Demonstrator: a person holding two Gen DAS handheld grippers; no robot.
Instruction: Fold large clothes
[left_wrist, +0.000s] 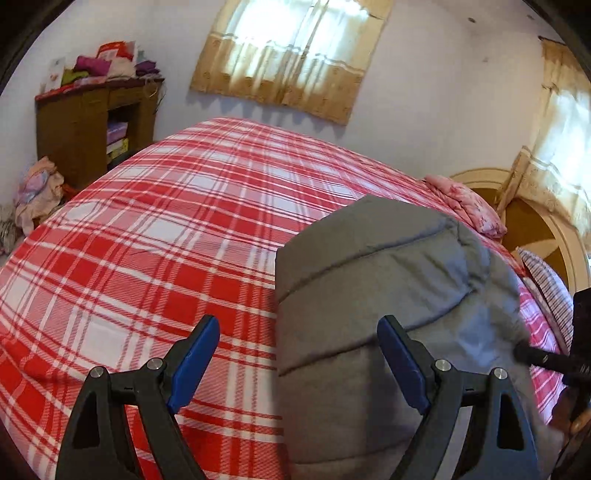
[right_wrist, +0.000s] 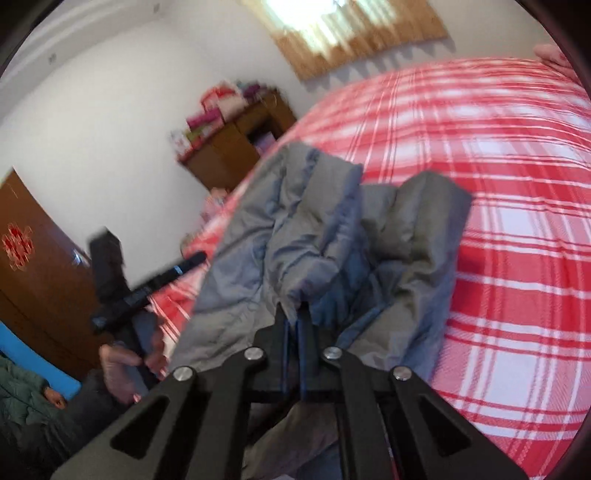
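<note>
A grey padded jacket (left_wrist: 388, 280) lies folded on the red plaid bed (left_wrist: 166, 236). My left gripper (left_wrist: 299, 350) is open above the jacket's left edge and holds nothing. In the right wrist view my right gripper (right_wrist: 295, 314) is shut on a bunched fold of the grey jacket (right_wrist: 314, 236), which is crumpled and lifted off the bed (right_wrist: 517, 221). The left gripper's handle (right_wrist: 147, 284) and the hand on it show at the left of that view. The right gripper's body (left_wrist: 554, 362) shows at the right edge of the left wrist view.
A brown cabinet (left_wrist: 92, 136) with stacked clothes on top stands against the far wall. A pile of clothes (left_wrist: 37, 199) lies beside it. Pink folded bedding (left_wrist: 465, 206) and a striped pillow (left_wrist: 546, 288) sit by the headboard. A brown wardrobe (right_wrist: 33, 266) stands at left.
</note>
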